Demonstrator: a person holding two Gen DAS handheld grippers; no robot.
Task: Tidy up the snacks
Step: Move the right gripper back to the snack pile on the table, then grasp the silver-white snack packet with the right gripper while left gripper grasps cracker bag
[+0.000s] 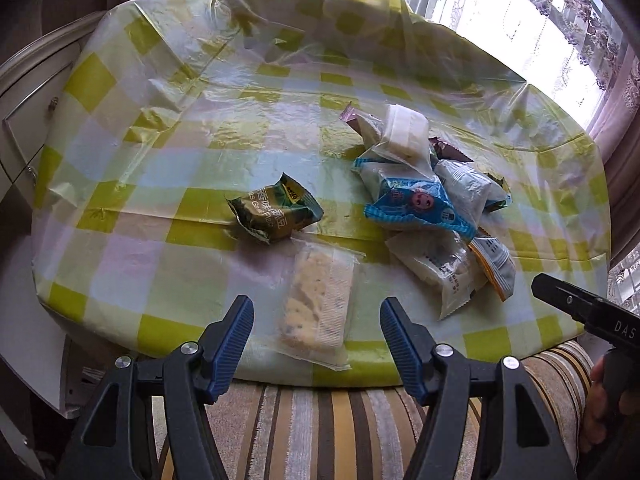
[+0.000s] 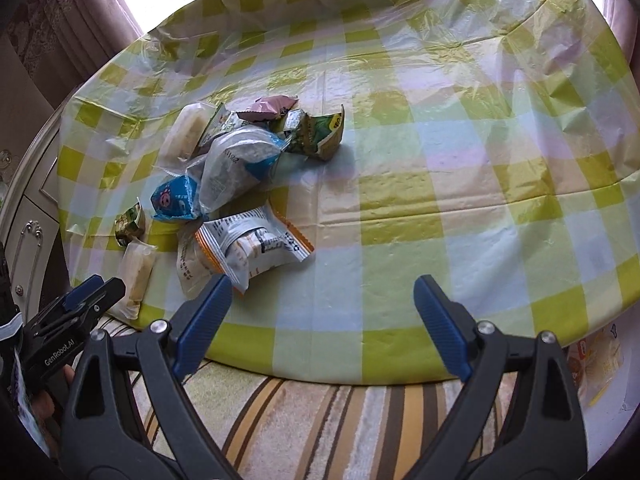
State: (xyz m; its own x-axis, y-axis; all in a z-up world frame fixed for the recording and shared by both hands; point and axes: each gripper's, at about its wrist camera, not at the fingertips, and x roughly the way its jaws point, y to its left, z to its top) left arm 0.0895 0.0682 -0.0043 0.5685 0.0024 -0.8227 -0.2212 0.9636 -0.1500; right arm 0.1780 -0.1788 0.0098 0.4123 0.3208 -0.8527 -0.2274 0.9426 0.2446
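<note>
A heap of snack packets [image 1: 424,196] [image 2: 236,172] lies on a green-checked table [image 1: 160,152] [image 2: 440,160]. A dark green packet [image 1: 274,210] [image 2: 130,226] lies apart, to the left of the heap. Near the front edge lies a clear-wrapped biscuit bar [image 1: 318,306] [image 2: 136,274]. My left gripper [image 1: 316,328] hangs open just above that bar's near end, nothing between its blue pads. My right gripper [image 2: 322,304] is open and wide over the front edge, to the right of an orange-trimmed white packet [image 2: 256,244] [image 1: 494,262]. Neither gripper touches anything.
A striped cushion [image 1: 312,432] [image 2: 320,432] runs below the table's front edge. White cabinets [image 1: 28,92] stand to the left and curtains [image 1: 580,20] hang behind. A snack bag [image 2: 596,364] lies below the table's right corner. The table's right half [image 2: 480,200] has no packets.
</note>
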